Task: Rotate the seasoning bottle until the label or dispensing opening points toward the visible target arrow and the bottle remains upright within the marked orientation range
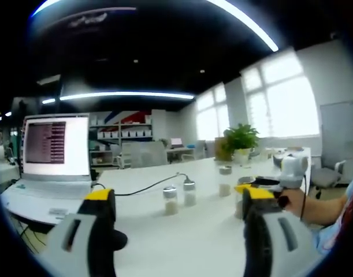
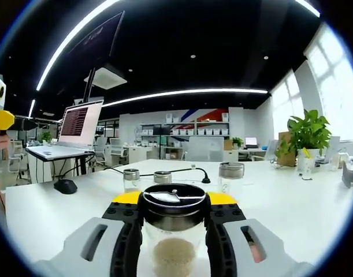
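- Right gripper (image 2: pixel 173 242) clamps an upright seasoning bottle (image 2: pixel 173 231) on the white table (image 2: pixel 292 213).
- Left gripper (image 1: pixel 179 231), jaws apart, hovers above the table.
- Three more bottles (image 2: pixel 132 179) stand behind the clamped bottle.

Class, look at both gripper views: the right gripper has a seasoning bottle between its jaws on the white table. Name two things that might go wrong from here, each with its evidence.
1. The right gripper holds the seasoning bottle just below its cap, high up; turning it could tip it off upright.
2. Three more bottles, such as this small jar, and a black cable lie just beyond; a wide swing might knock them over.
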The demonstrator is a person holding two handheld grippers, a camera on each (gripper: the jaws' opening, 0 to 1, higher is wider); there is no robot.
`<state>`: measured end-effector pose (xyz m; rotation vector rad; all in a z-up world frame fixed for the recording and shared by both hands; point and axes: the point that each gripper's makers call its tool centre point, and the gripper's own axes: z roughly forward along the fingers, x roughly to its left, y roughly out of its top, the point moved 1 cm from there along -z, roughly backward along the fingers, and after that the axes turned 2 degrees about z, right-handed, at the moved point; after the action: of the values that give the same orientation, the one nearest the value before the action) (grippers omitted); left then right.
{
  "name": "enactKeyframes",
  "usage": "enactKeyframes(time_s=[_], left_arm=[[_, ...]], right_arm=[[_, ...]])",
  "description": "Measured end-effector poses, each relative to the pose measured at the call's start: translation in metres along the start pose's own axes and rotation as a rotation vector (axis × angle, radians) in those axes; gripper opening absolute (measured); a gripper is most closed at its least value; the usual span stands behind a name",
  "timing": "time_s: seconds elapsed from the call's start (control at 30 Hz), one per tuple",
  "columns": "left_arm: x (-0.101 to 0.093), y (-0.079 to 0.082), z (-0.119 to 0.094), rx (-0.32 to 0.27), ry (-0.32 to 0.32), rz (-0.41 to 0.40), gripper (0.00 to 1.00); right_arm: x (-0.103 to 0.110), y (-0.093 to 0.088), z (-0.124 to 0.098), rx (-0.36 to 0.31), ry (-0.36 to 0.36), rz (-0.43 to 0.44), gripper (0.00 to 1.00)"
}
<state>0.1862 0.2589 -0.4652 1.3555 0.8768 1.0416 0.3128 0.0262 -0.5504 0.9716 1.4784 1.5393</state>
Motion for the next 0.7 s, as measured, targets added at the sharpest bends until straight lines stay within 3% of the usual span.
enactKeyframes(time_s=[0.7], left_arm=[[0.002,0.0008,0.0009,-0.012,-0.004,-0.055,1.0]], right_arm=[[0.0009,-0.0013,0.0009,0.011,0.095,0.013,0.4]])
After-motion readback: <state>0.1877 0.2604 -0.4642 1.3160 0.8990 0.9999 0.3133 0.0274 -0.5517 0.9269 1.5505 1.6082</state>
